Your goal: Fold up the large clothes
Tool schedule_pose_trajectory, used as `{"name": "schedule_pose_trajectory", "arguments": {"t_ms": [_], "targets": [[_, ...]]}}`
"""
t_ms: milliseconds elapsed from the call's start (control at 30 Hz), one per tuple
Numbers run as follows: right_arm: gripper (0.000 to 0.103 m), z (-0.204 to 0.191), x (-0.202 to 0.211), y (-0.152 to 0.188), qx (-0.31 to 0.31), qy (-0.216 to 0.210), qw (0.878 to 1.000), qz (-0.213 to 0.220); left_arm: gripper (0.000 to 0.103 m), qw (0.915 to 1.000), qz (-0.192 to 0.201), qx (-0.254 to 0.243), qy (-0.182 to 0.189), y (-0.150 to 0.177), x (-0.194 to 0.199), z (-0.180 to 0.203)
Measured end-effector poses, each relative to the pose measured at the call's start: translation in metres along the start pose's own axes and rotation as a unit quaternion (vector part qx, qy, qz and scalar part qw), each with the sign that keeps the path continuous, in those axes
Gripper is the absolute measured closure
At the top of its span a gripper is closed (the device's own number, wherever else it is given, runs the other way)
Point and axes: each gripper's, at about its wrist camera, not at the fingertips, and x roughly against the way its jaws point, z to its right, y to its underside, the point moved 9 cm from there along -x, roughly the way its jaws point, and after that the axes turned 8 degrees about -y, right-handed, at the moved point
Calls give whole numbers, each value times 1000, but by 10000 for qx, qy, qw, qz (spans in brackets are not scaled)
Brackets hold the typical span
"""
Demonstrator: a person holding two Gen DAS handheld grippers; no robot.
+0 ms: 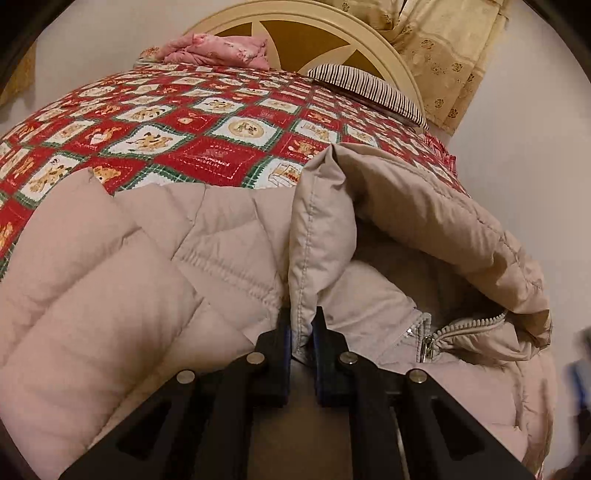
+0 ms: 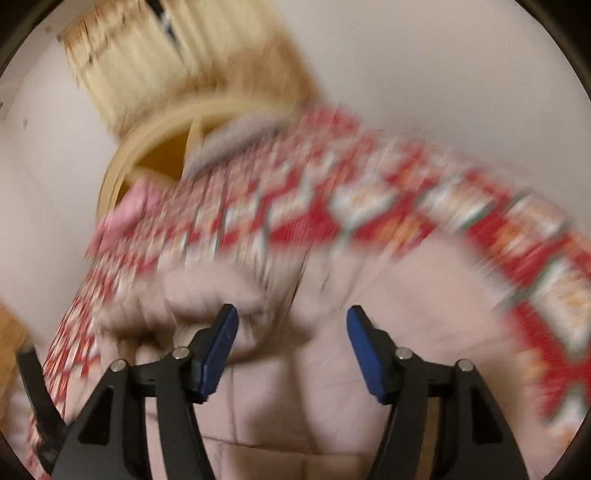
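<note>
**Listener:** What are your 2 tools holding?

**Me:** My left gripper (image 1: 302, 325) is pinched nearly closed on a stitched edge of the pale beige quilted puffer jacket (image 1: 110, 280). That edge stands up as a tall flap straight ahead of its fingertips. My right gripper (image 2: 291, 321) is spread wide with nothing between its blue pads (image 2: 218, 350); it hovers just above the jacket. Its view is badly smeared, so I cannot make out fine detail there.

**Listener:** Where does the jacket lie?

**Me:** It is spread below and ahead of both tools on a red, white and green patchwork bedspread with teddy-bear squares (image 1: 166, 125). To the right of my left gripper the jacket's front gapes, and a grey zipper with a metal pull (image 1: 428, 343) shows at the opening. Far ahead sit a black-and-white striped pillow (image 1: 373, 92), a crumpled pink floral cloth (image 1: 218, 50) and a cream round headboard (image 1: 295, 26).

**Listener:** Which step is this?

**Me:** I judge it an early fold: 1 front edge is lifted, ready to be carried across the body. The padding is thick and springy, so it will likely resist creasing.

**Listener:** And next?

**Me:** Probably my right gripper needs to take a second point on the same edge, so both can carry it over evenly and flat.
</note>
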Motion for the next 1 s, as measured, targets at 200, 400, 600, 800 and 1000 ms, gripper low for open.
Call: {"name": "schedule_pose_trajectory", "arguments": {"t_ms": [200,400,600,800,1000], "targets": [[41,-62,-12,-60,673,-260,9967,369,93,10000,21,-33,-39,-5,-8,0],[69,-99,-104,-49,1064,-480,9895,-849,93,9999,44,-105,-99,-5,-9,2],[73,-73,-119,48,1651,-352,9596,-2253,93,9997,65,-182,-133,-6,-8,3],[76,-54,-111,61,1609,-532,9689,-1802,93,9993,210,-283,-110,-14,21,-7],[76,-60,-111,55,1585,-614,9704,-1713,93,9940,1052,226,212,-71,88,-22]]}}
